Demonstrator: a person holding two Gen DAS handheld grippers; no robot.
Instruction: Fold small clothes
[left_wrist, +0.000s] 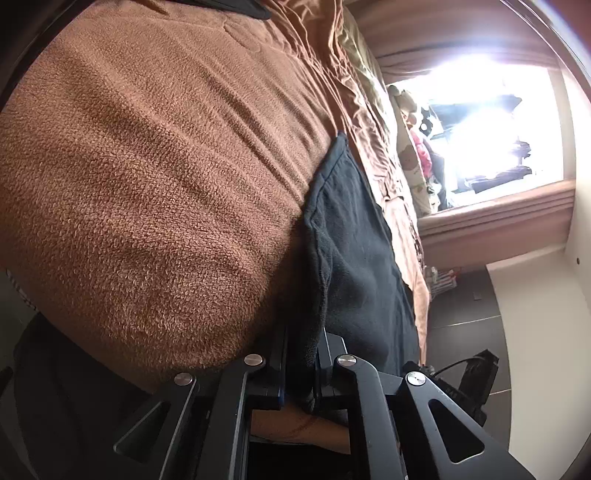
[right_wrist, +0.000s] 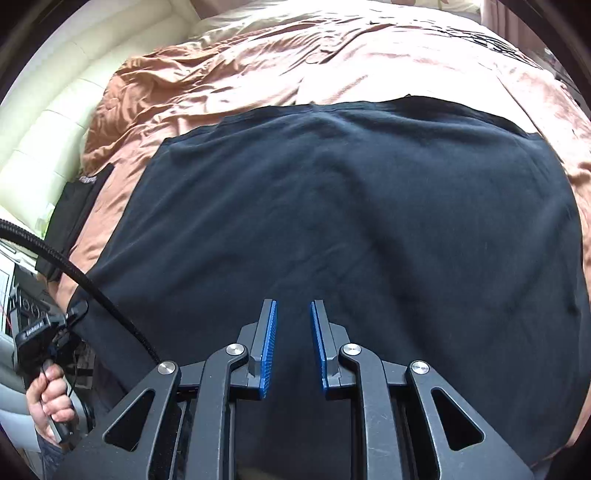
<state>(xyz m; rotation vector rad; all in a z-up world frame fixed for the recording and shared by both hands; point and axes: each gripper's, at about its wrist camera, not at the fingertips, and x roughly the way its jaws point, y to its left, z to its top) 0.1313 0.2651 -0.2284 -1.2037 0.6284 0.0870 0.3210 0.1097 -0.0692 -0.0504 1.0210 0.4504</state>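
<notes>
My left gripper is clenched on the edge of the dark garment, which lies spread flat on the bed's brown cover. My right gripper hangs just above the cloth, jaws parted with nothing between them.

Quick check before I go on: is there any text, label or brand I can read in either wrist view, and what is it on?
Nothing reads cleanly in either view.
White lettering on the black handheld unit in the person's hand, right wrist view: too small and blurred to quote.
Pale print on the folded black cloth at the bed's left edge: too small to read.
Faint embossed marks on the black device by the floor, left wrist view: unreadable.
The dark garment: no print visible.
</notes>
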